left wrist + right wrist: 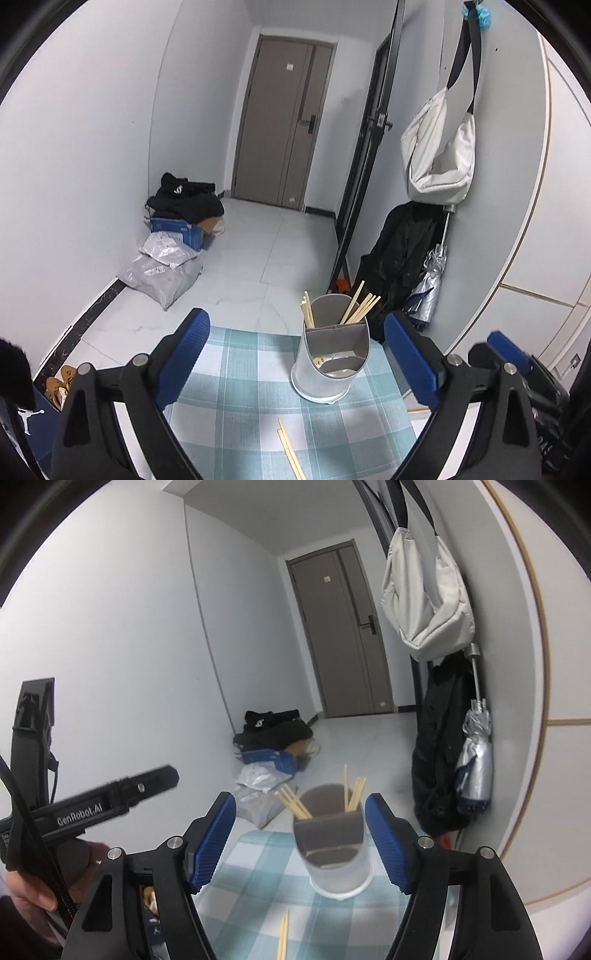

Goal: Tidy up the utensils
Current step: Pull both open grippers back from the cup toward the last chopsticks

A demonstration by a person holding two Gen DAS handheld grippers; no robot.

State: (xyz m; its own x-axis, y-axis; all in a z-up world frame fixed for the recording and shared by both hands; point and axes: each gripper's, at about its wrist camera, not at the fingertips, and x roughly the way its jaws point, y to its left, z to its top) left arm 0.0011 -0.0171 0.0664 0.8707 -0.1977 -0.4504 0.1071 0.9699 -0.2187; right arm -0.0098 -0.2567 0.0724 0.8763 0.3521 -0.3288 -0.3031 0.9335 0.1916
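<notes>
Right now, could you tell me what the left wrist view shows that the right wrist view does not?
Only the left wrist view shows utensils lying in the holder's front compartment and brown shoes on the floor. Only the right wrist view shows the person's hand gripping the left hand-held gripper's handle. Both show the grey utensil holder, the loose chopsticks on the checked cloth, and the white bag.
</notes>
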